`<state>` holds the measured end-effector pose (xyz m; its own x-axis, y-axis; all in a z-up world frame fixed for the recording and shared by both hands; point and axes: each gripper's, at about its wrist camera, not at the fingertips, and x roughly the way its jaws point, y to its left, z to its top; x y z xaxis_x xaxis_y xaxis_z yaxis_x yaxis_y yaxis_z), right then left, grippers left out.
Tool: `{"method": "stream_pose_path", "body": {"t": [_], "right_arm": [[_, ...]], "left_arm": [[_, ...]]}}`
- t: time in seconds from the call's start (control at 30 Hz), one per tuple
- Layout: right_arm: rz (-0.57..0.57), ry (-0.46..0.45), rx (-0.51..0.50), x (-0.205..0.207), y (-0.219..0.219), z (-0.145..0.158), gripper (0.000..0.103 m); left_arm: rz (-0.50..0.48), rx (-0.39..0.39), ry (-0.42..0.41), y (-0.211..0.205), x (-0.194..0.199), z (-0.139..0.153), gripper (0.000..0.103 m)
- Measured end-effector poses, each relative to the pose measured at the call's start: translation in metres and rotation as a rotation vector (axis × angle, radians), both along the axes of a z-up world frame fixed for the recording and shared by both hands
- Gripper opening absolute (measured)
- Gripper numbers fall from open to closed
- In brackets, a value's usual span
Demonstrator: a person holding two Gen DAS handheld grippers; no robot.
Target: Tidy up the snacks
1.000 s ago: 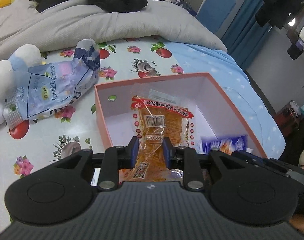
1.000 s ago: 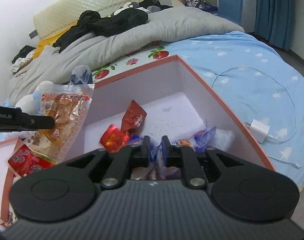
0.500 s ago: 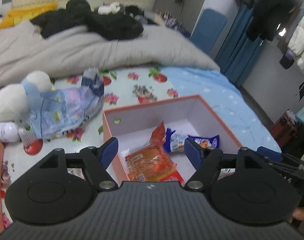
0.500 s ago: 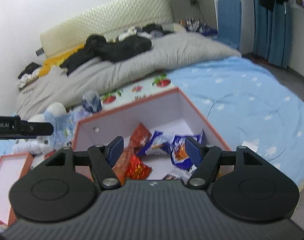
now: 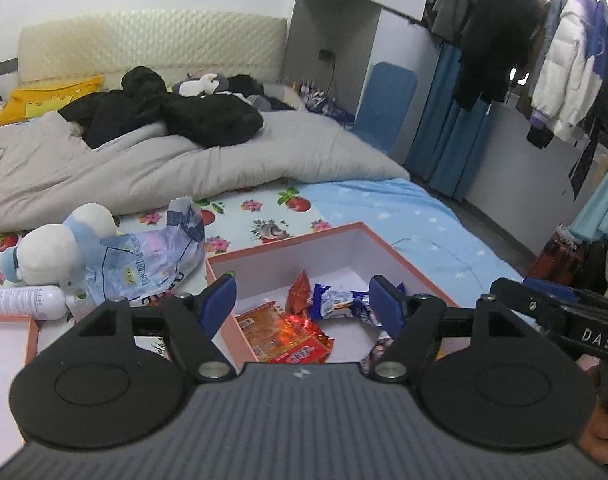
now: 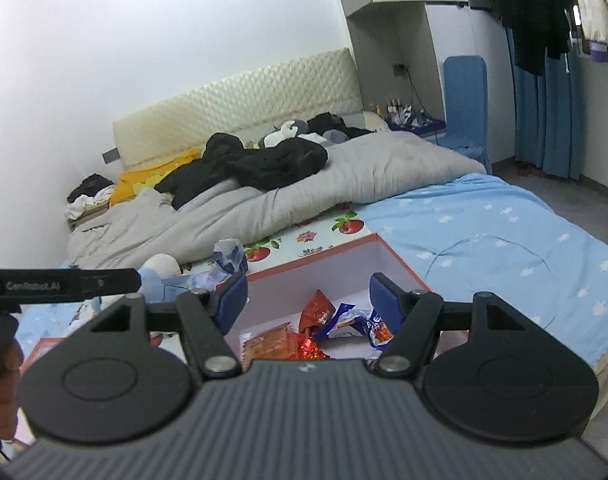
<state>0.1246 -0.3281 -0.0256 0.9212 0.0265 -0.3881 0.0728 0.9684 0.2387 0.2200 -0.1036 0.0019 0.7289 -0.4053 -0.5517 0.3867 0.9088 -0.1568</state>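
Note:
A pink-rimmed white box (image 5: pixel 284 246) (image 6: pixel 315 258) sits on the bed. Inside lie an orange snack pack (image 5: pixel 264 330) (image 6: pixel 270 346), a red foil pack (image 5: pixel 300 294) (image 6: pixel 317 308) and blue-and-white wrapped snacks (image 5: pixel 337 300) (image 6: pixel 353 318). My left gripper (image 5: pixel 304 300) is open and empty, raised above the box's near edge. My right gripper (image 6: pixel 307 296) is open and empty, also raised above the box. The other gripper's body shows at each view's edge.
A crumpled blue-white bag (image 5: pixel 152 260), a plush toy (image 5: pixel 52 254) and a white bottle (image 5: pixel 20 302) lie left of the box. A second pink box (image 5: pixel 8 340) is at the near left. A grey duvet (image 5: pixel 184 160) with black clothes lies behind. A charger cable (image 6: pixel 491 264) lies right.
Both grippers opened and let go of their snacks into the box, then lifted up and back. The orange pack and the blue wrapped snacks now lie in the box.

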Motion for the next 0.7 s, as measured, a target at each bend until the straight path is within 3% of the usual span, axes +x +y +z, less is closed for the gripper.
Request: {"method": "stream_pose_path", "body": {"t": [0.2,0.7], "right_arm": [[0.001,-0.017,0.000,-0.027,0.012,-0.003,0.070],[0.026,0.017,-0.046,-0.070,0.035,-0.027,0.070]], "left_arm": [[-0.015,0.025,-0.048,0.006,-0.041,0.008,0.077],[0.010,0.011,-0.044,0.021,-0.099,-0.005,0.077]]}}
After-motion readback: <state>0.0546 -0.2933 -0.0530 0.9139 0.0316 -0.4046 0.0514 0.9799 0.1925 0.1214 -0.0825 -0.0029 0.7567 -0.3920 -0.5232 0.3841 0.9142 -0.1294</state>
